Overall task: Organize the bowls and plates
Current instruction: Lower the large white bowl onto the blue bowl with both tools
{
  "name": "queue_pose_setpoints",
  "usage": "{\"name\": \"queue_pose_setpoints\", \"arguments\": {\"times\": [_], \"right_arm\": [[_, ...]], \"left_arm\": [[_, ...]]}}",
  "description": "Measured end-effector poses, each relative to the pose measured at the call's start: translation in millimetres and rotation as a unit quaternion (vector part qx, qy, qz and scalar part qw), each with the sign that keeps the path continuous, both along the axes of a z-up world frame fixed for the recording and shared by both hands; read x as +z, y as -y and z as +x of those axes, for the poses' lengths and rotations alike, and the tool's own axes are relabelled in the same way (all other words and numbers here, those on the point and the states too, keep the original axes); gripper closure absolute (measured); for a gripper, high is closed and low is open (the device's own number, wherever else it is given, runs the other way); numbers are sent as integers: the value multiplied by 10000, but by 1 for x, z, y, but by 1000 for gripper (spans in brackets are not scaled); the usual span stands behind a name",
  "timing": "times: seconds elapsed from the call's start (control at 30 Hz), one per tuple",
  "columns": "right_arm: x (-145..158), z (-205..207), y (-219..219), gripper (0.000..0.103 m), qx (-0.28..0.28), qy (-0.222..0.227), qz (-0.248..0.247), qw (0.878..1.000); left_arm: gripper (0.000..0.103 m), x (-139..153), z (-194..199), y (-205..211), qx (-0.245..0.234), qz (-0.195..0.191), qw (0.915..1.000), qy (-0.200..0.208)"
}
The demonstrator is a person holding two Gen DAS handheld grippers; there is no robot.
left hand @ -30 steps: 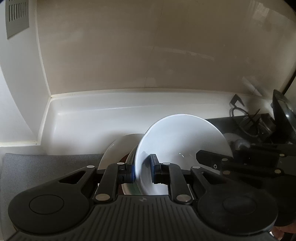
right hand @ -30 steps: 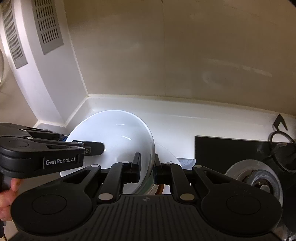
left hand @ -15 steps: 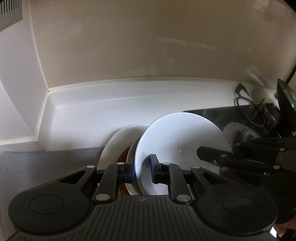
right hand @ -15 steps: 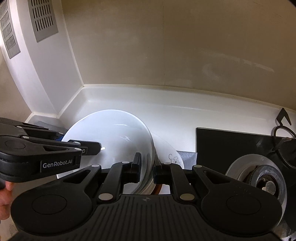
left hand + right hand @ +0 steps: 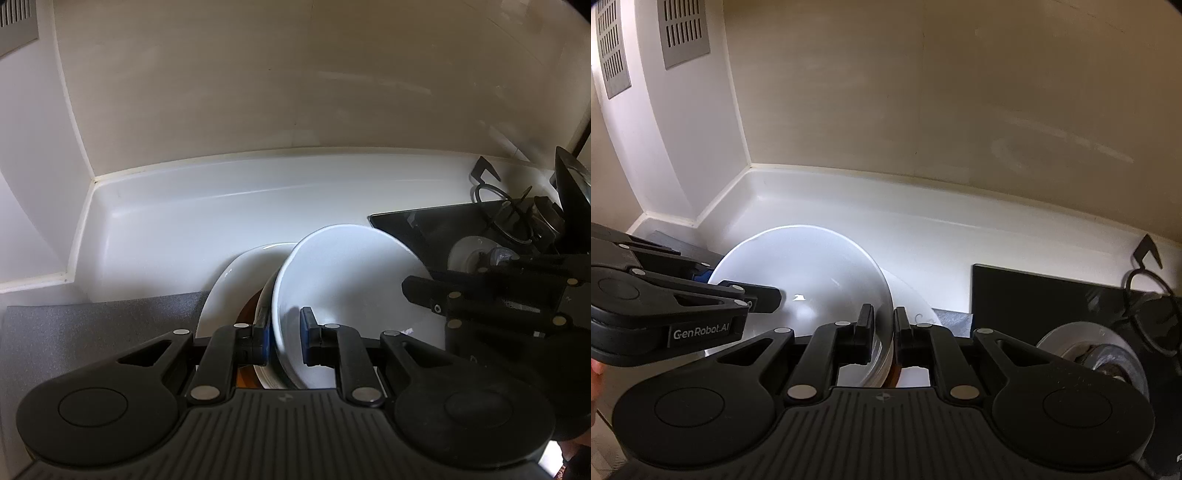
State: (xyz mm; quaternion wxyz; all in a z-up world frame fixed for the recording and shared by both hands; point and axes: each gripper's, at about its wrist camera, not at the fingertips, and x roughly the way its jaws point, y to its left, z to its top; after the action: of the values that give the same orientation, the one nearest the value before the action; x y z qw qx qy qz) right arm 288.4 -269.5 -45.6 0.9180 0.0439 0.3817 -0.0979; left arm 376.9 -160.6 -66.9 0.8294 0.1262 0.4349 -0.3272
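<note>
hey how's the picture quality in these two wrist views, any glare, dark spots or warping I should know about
Left wrist view: the white bowl is evenly lit, but the stove corner goes nearly black, and the counter edge bows from fisheye. Right wrist view: the bowl's upper rim blooms bright, a small glint sits inside, and the wall vents curve at the frame edge.

We see a glossy white ceramic bowl point(image 5: 354, 280) over a shiny white plate point(image 5: 236, 273). The counter point(image 5: 207, 218) looks smooth and glossy; the grey mat point(image 5: 92, 325) lower left is rough, matt. Each tool point(image 5: 882, 328) is matt black plastic with ribbed housing.
</note>
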Motion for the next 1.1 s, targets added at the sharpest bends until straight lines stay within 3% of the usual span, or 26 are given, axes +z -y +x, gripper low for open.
{"name": "queue_pose_setpoints", "arguments": {"times": [0.9,1.1], "right_arm": [[-6,1,1,91,-58,22,-43,10000],[-12,3,4,91,-66,-20,54,10000]], "left_arm": [[85,4,-8,9,-210,283,9992,213],[78,6,4,1,-225,79,9995,-189]]}}
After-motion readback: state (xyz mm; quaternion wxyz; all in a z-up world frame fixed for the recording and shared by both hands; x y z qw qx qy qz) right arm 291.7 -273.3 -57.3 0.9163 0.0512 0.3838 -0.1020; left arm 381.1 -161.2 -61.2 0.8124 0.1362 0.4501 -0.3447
